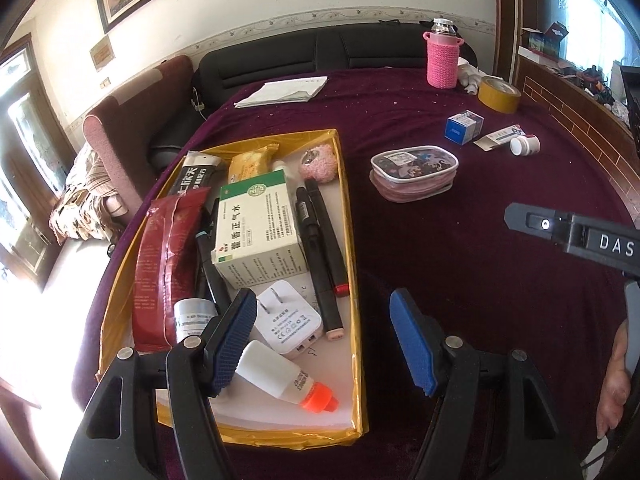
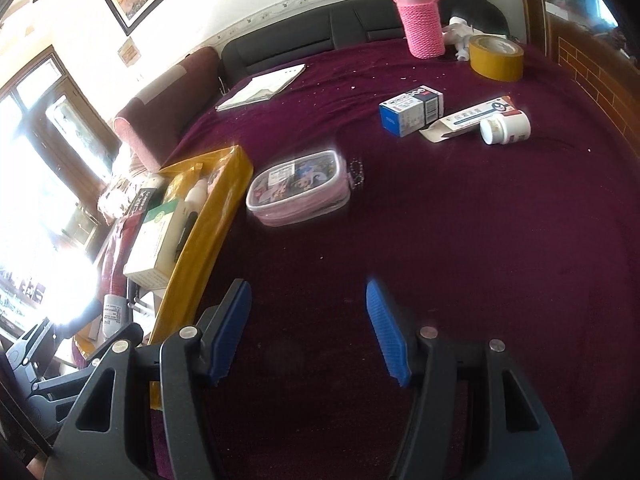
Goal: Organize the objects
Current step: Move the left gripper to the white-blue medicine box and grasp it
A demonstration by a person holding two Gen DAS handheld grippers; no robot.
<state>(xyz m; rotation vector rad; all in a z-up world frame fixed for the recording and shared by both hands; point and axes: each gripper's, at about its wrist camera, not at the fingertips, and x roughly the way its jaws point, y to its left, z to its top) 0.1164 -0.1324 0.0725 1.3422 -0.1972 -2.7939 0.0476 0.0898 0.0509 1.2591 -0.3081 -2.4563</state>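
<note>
Right wrist view: right gripper (image 2: 306, 330) hangs empty with jaws apart over bare cloth; the pink pouch (image 2: 298, 188) lies at twelve o'clock, just beside the yellow tray (image 2: 208, 236). Best approach squarely, straddling its narrow width.

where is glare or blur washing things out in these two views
Right wrist view: window glare blows out the left edge, and the pink pouch and white pill bottle bloom with haloes. Left wrist view: sharper, glare only at the lower left beside the yellow tray.
</note>
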